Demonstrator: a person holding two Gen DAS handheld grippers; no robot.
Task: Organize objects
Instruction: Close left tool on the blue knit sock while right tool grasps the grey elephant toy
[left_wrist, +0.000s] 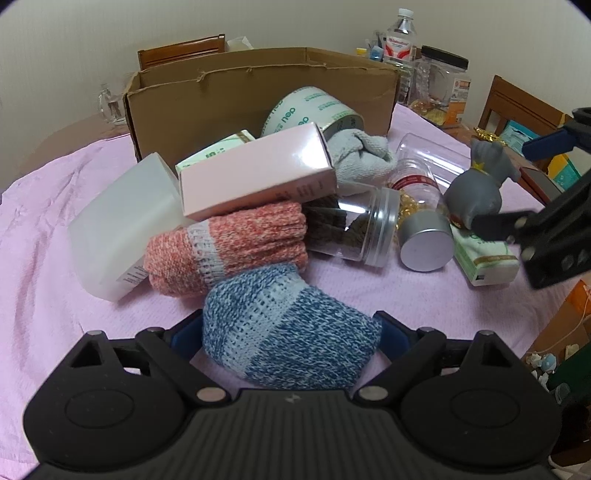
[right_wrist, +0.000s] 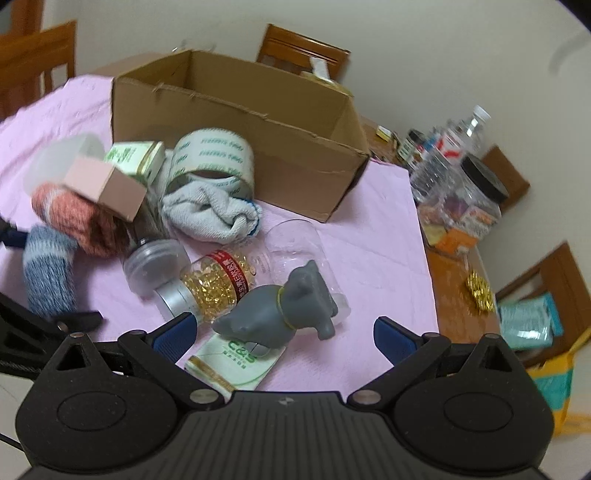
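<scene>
My left gripper (left_wrist: 286, 332) has its jaws around a blue-and-white knitted sock roll (left_wrist: 288, 332), pads touching both sides; the roll also shows in the right wrist view (right_wrist: 50, 273). My right gripper (right_wrist: 284, 328) is open with a grey toy animal (right_wrist: 280, 306) between its fingers, untouched; the toy also shows in the left wrist view (left_wrist: 476, 188). An open cardboard box (left_wrist: 258, 99) stands behind the pile. The pile holds a pink sock roll (left_wrist: 229, 247), a pink carton (left_wrist: 258, 173), a tape roll (left_wrist: 310, 110), a grey cloth (left_wrist: 362, 155) and a capsule jar (right_wrist: 214, 280).
A tissue pack (right_wrist: 236, 362) lies under the toy. A clear empty jar (right_wrist: 295, 243) and a dark-filled jar (left_wrist: 351, 225) lie on the pink tablecloth (left_wrist: 55, 221). Bottles and a black-lidded jar (right_wrist: 476, 199) stand at the table's far right. Wooden chairs surround the table.
</scene>
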